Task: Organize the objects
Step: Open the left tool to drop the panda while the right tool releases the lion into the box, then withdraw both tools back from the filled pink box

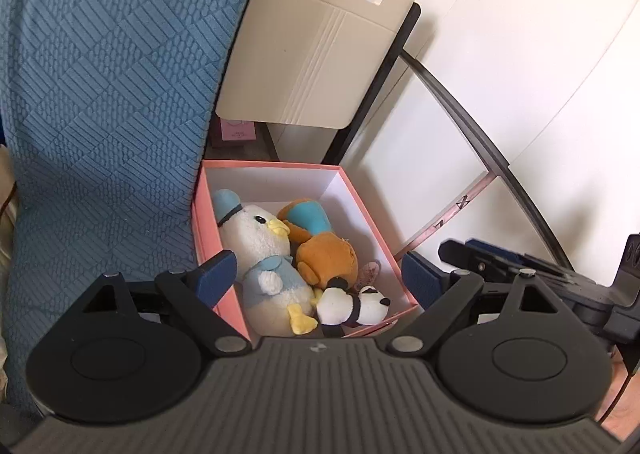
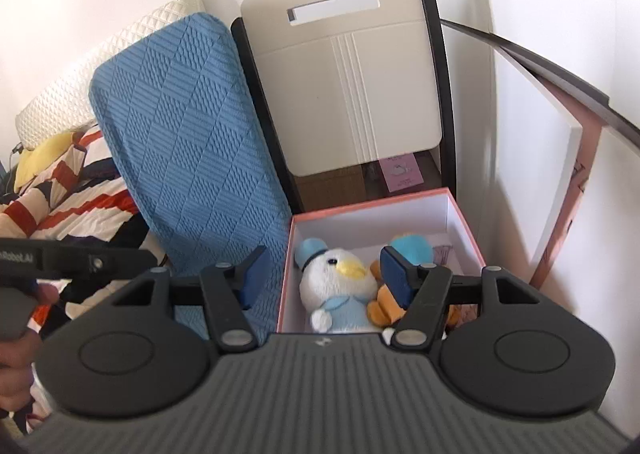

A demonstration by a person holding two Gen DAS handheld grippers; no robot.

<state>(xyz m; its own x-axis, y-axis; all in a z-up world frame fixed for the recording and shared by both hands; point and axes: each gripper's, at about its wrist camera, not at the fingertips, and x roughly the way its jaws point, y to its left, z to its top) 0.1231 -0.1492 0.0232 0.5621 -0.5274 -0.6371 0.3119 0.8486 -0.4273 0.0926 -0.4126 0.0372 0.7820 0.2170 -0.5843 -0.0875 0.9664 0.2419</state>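
While pink box (image 1: 208, 238) sits beside blue cushion (image 1: 104, 93), duck plush (image 1: 260, 254), orange plush (image 1: 326, 250), panda plush (image 1: 352, 306) lie inside, apparently gathered; left gripper (image 1: 320, 274), right gripper (image 2: 320, 274) spread wide, empty, above box.

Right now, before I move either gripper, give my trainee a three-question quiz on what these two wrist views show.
1. True or false: the pink box holds three plush toys.
2. Which toy lies nearest the left gripper? A) white duck plush B) orange plush C) panda plush
3. Fill in: the blue cushion leans beside the beige ____.

Key: 1 true. 2 C. 3 chair. Both the left gripper and the right gripper are open and empty.
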